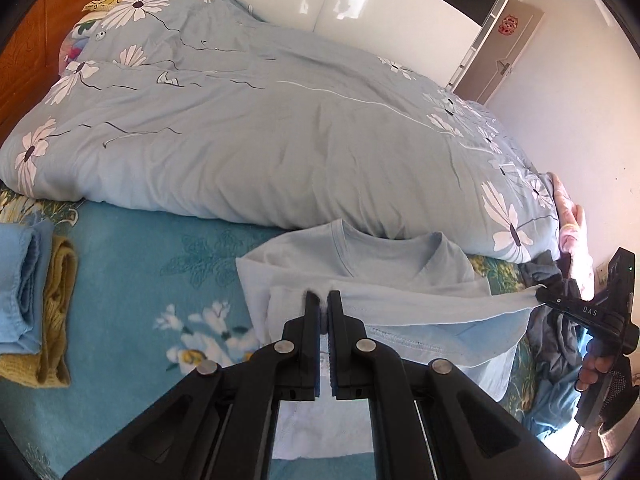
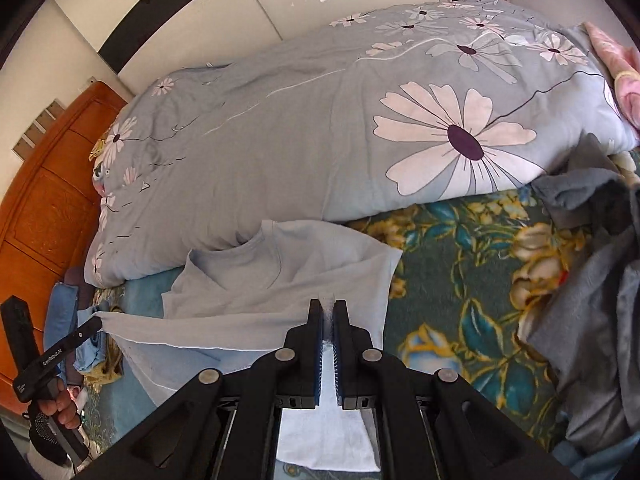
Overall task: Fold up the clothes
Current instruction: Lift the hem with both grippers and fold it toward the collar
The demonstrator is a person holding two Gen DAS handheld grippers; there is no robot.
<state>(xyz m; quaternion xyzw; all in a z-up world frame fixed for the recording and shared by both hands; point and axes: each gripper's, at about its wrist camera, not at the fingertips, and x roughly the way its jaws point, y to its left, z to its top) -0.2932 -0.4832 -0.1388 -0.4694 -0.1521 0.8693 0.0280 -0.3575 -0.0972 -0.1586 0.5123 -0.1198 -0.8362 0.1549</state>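
A light blue T-shirt (image 1: 384,258) lies on the bed with its collar toward the duvet, and its lower edge is lifted and stretched between both grippers. In the left wrist view my left gripper (image 1: 322,297) is shut on one corner of that edge. My right gripper (image 1: 541,293) pinches the other corner at the far right, with a hand below it. In the right wrist view my right gripper (image 2: 328,305) is shut on the T-shirt (image 2: 288,268), and my left gripper (image 2: 97,323) holds the cloth at the far left.
A grey-blue duvet (image 1: 260,132) with white daisies fills the back of the bed. Folded blue cloth (image 1: 22,292) and mustard cloth (image 1: 60,308) lie at the left. A pile of grey garments (image 2: 592,328) lies at the right. A wooden headboard (image 2: 48,208) stands beyond.
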